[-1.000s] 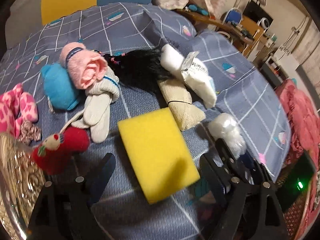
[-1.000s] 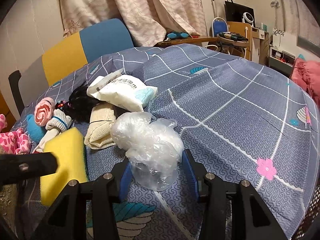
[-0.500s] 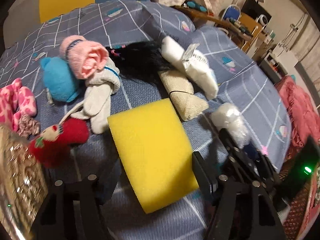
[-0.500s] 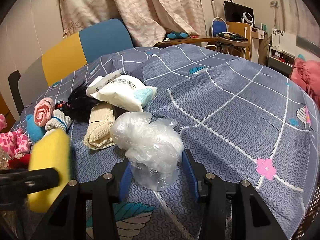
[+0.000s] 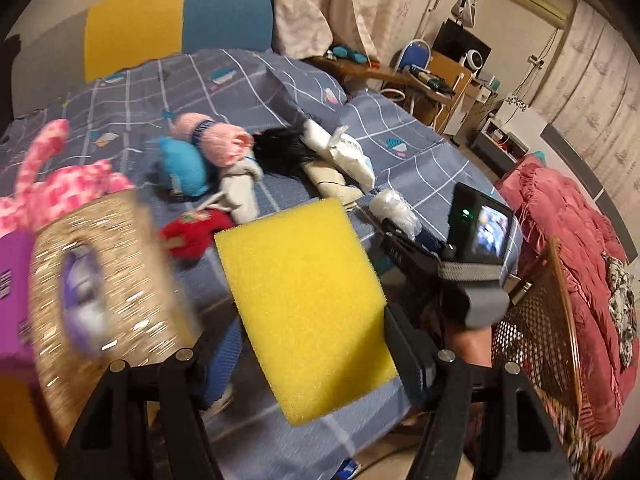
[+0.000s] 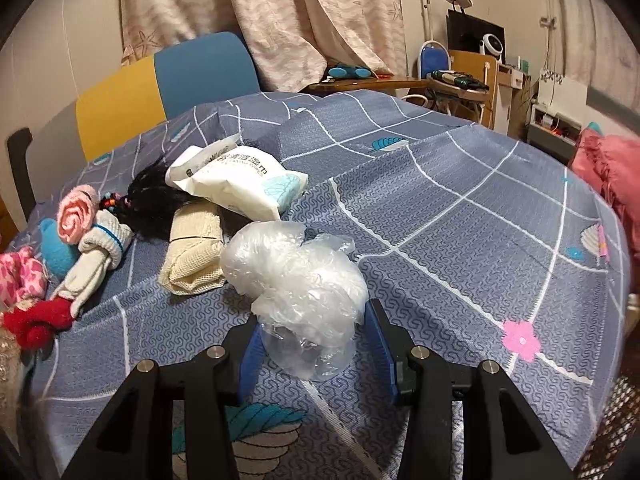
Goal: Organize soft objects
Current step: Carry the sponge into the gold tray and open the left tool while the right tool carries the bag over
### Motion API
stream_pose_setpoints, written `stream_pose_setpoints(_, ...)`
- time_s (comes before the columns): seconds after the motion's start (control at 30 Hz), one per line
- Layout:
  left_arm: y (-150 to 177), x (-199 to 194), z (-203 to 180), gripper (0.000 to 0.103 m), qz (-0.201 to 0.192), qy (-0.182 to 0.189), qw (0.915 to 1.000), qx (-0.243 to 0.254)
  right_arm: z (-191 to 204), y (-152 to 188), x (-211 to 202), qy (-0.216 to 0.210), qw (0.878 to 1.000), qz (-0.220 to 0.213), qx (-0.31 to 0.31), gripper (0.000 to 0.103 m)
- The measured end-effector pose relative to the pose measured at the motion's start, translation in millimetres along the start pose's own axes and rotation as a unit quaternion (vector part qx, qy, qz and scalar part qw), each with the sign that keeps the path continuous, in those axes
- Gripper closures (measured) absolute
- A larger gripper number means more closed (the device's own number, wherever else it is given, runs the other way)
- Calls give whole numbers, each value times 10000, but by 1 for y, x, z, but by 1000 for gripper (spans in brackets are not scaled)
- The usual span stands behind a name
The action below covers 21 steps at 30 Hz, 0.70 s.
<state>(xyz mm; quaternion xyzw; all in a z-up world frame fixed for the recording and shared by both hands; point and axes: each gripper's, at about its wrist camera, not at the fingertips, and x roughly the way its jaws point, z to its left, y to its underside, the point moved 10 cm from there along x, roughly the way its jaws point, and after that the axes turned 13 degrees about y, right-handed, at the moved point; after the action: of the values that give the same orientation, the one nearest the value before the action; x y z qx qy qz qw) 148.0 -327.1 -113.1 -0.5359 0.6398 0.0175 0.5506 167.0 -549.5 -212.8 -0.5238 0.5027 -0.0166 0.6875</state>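
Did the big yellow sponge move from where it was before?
Yes. The yellow sponge, gripped by the left gripper, has lifted off the blue bedspread toward the glittery basket at left.

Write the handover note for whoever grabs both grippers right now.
Left gripper: shut on the yellow sponge, held up off the bedspread near the glittery basket on its left.
Right gripper: shut on the crumpled clear plastic bag, which rests on the bedspread.
Done: both items gripped; neither stowed.
Left on the bedspread: wipes pack, beige cloth, black wig, white socks, pink roll, blue plush, red toy.
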Motion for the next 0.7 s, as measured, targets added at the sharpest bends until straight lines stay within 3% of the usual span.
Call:
stream_pose_setpoints(0.37, 33, -110, 73, 33, -580, -306, 9970, -412, 1, -3, -24, 234, 9992, -148, -288, 56)
stream_pose_setpoints(0.5, 44, -139, 115, 33, -767, -590, 9933, -629, 13, -3, -53, 28, 9991, -297, -317, 56)
stream_pose_setpoints(0.7, 70, -163, 184, 33, -617, -1086, 9884, -867, 40, -7, -112, -459, 9975, -527, -134, 56)
